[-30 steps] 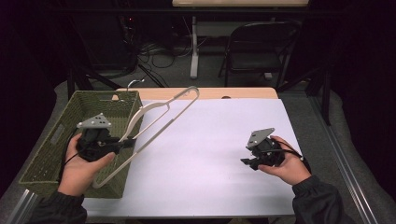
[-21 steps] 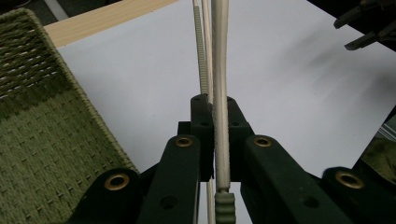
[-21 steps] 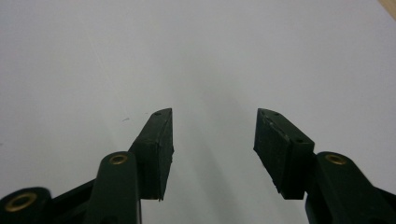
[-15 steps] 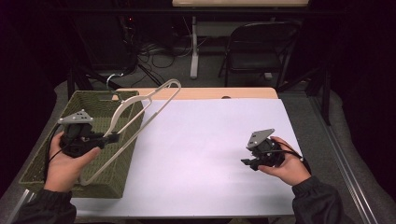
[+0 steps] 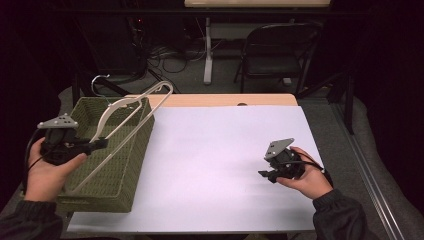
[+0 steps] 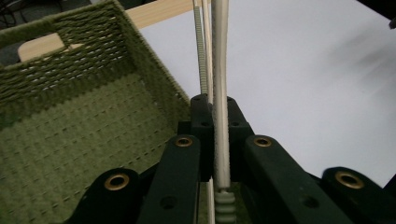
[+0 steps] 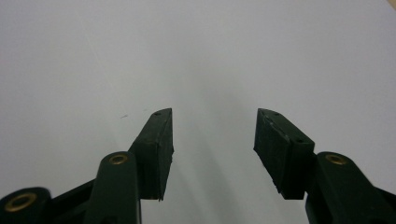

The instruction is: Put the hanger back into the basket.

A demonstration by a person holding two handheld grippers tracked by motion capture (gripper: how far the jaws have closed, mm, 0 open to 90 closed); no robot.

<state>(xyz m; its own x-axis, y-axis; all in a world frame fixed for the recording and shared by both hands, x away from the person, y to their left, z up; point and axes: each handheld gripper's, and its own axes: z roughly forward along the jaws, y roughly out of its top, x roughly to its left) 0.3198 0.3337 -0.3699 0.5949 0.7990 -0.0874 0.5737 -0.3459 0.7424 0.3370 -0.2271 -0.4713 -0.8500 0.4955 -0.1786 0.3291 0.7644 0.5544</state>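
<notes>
White bench (image 5: 210, 165); left gripper (image 5: 102, 144) clamps a hanger (image 5: 125, 112) over the left-edge basket (image 5: 131, 150); right gripper (image 5: 262, 174) gapes empty.

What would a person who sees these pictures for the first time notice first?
First, the pale clothes hanger, slanting up over the green woven basket at the table's left, clamped in the left hand-held gripper. Then the right hand-held gripper, open above the bare white table.
</notes>
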